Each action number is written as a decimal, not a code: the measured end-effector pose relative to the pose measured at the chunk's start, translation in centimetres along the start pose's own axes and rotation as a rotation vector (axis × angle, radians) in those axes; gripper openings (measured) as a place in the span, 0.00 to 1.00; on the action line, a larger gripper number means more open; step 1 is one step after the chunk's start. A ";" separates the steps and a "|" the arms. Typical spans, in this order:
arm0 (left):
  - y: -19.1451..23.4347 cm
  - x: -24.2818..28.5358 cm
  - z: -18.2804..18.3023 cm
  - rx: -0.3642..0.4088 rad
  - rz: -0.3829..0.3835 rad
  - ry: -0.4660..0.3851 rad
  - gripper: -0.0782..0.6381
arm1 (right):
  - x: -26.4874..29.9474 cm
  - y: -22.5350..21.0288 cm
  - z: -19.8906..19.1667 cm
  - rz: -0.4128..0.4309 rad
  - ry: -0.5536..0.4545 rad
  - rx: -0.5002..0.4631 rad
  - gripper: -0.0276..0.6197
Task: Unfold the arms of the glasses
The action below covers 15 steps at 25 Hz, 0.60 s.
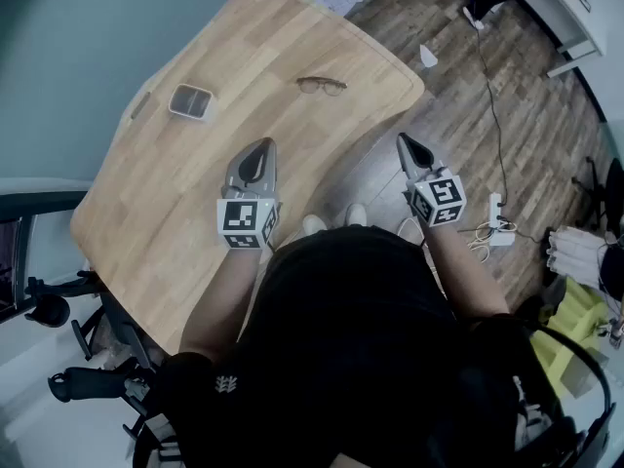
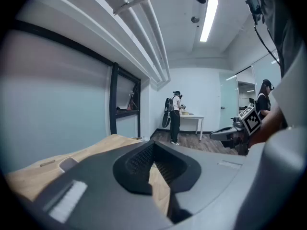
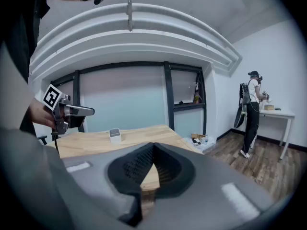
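While both pairs of jaws are pressed together with nothing between them, I hold the left gripper over the table close to its near edge. The right gripper hangs just off the table's right edge, above the wood floor. The only print I can make out is the black-and-white square patterns on the left cube and the right cube. The glasses lie untouched near the table's far right corner, well ahead of both grippers. They are too small for me to tell how their arms sit. A small clear box stands toward the far left edge, well apart from them. In the background, a person stands at a white desk.
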<state>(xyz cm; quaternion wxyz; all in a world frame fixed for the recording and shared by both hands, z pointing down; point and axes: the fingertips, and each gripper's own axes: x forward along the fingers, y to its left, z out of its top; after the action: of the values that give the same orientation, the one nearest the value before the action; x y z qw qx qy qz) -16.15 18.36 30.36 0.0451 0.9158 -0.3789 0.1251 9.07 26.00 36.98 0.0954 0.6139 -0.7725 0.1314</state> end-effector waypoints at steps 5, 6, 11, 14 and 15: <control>-0.4 -0.7 -0.3 0.009 -0.026 -0.003 0.12 | -0.7 1.0 0.8 0.002 0.010 -0.034 0.04; -0.2 -0.7 -0.3 0.007 -0.024 -0.005 0.12 | -0.7 1.3 0.9 0.006 0.010 -0.042 0.04; 1.2 0.4 -0.9 -0.049 -0.002 -0.017 0.12 | 0.1 1.6 1.1 0.009 0.019 -0.067 0.04; 1.5 1.5 -1.4 -0.054 0.018 0.000 0.12 | 1.4 1.6 1.7 0.051 0.013 -0.085 0.04; 1.5 1.9 -1.3 -0.053 0.024 0.002 0.12 | 2.1 1.5 1.9 0.071 0.011 -0.091 0.04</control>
<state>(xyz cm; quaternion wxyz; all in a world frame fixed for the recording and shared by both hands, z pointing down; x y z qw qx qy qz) -16.22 16.23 32.12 0.0681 0.9095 -0.3931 0.1166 7.17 23.77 35.70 0.1225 0.5804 -0.7985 0.1030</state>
